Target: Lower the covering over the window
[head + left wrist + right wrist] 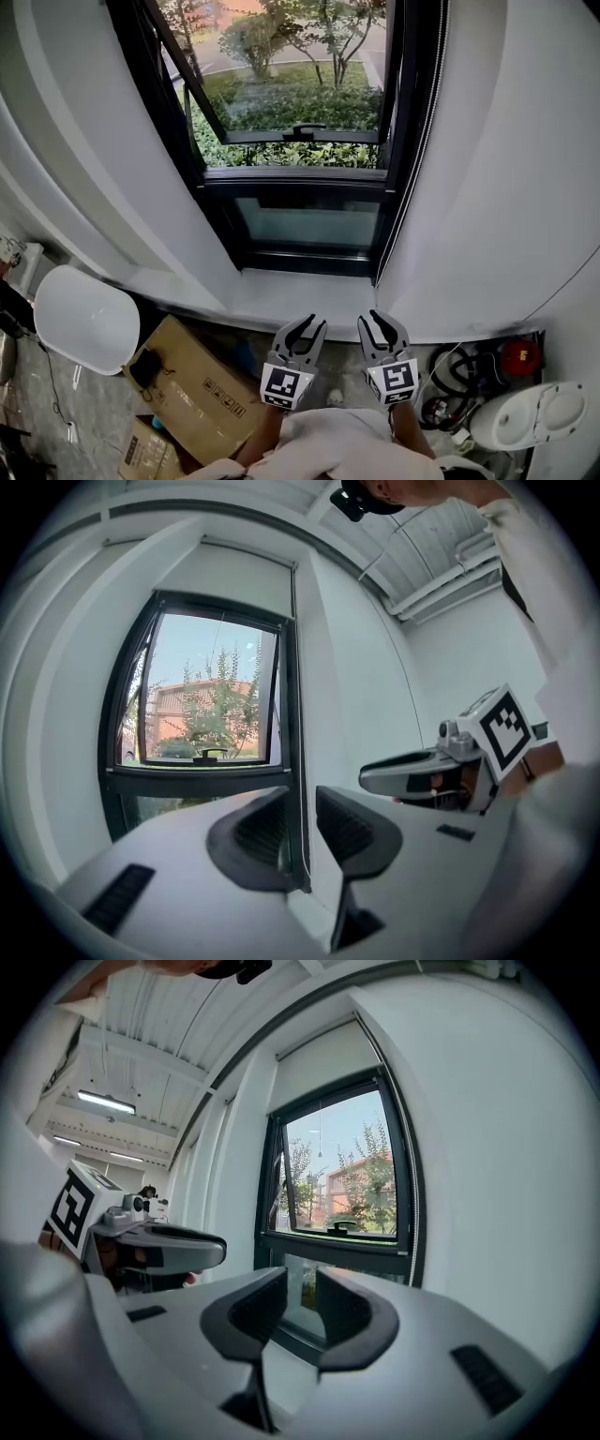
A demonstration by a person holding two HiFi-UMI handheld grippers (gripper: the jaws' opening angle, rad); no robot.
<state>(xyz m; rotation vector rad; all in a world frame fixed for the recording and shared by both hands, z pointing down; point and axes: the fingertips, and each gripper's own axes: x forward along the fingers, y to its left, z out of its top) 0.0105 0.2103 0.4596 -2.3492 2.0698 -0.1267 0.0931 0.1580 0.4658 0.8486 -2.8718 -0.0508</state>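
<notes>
The black-framed window [300,122] has its upper sash tilted open, with trees outside. Its covering, a white roller blind [225,569], is rolled up at the top of the frame and also appears as the roller blind [328,1058] in the right gripper view. A thin bead cord [412,141] hangs down the window's right side. My left gripper [305,330] and right gripper [380,326] are side by side below the white sill [281,291], well short of the cord. The left gripper [300,808] and right gripper [300,1288] both stand open with nothing between the jaws.
Flattened cardboard boxes [187,384] lie on the floor at lower left beside a white round seat [84,319]. Coiled cables and a red object [520,358] sit at lower right next to a white appliance [534,417]. White walls flank the window.
</notes>
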